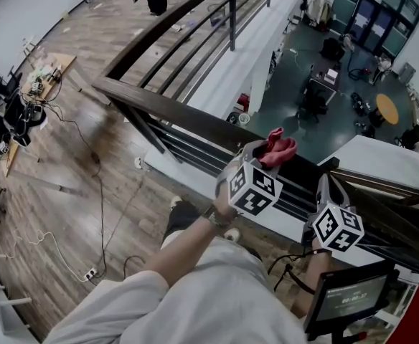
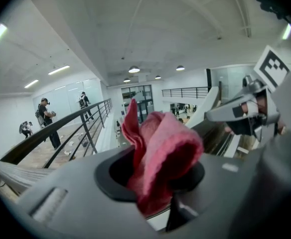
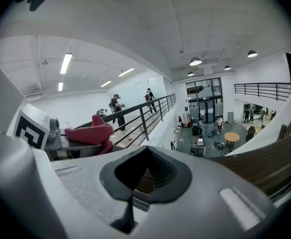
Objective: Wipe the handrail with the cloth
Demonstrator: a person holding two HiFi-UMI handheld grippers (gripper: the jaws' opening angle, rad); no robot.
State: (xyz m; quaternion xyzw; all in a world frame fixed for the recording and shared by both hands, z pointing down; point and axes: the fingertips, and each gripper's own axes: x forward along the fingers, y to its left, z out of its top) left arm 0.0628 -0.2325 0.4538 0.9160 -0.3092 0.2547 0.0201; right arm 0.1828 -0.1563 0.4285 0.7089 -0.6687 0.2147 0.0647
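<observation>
A dark wooden handrail [image 1: 173, 110] runs from the left to the lower right over metal bars. My left gripper [image 1: 265, 158] is shut on a bunched pink-red cloth [image 1: 279, 147], which it holds right at the rail's top. In the left gripper view the cloth [image 2: 161, 156] fills the gap between the jaws, and the handrail [image 2: 46, 132] stretches away at the left. My right gripper [image 1: 323, 186] hangs a little to the right, near the rail; its jaws are together with nothing in them. From the right gripper view I see the cloth [image 3: 89, 132] in the left gripper.
Beyond the railing is a drop to a lower floor [image 1: 317, 70] with desks and a round table [image 1: 387, 108]. Cables [image 1: 98, 192] and a cluttered desk [image 1: 41, 77] lie on the wooden floor at left. A small screen [image 1: 353, 296] sits at bottom right. People [image 2: 46, 114] stand far along the walkway.
</observation>
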